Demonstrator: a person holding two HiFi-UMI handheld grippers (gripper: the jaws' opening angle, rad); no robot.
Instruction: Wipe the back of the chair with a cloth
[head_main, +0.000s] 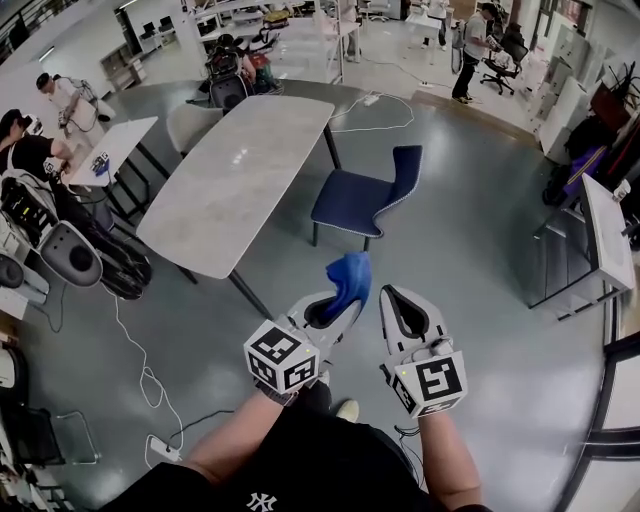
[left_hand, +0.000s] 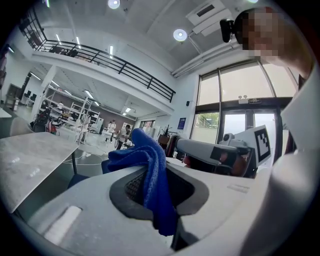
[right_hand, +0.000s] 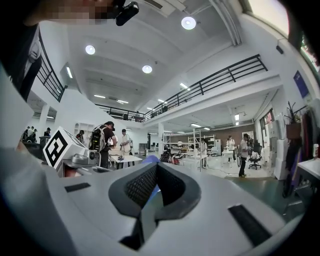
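While the left gripper (head_main: 340, 298) is pinching a bunched, nubby blue cloth (head_main: 352, 272) jutting toward the chair (head_main: 362, 197), the right gripper (head_main: 397, 305) is resting closed, empty.

bright ceiling lights, strong fisheye edge distortion.

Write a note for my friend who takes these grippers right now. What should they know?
Left gripper: shut on the blue cloth, held up in the air.
Right gripper: shut, nothing in it, close beside the left one.
Blue chair: stands ahead on the floor, next to the table. The cloth is not touching it.
Done: the cloth is in hand.
Left: bring the cloth to the chair back and wipe it.
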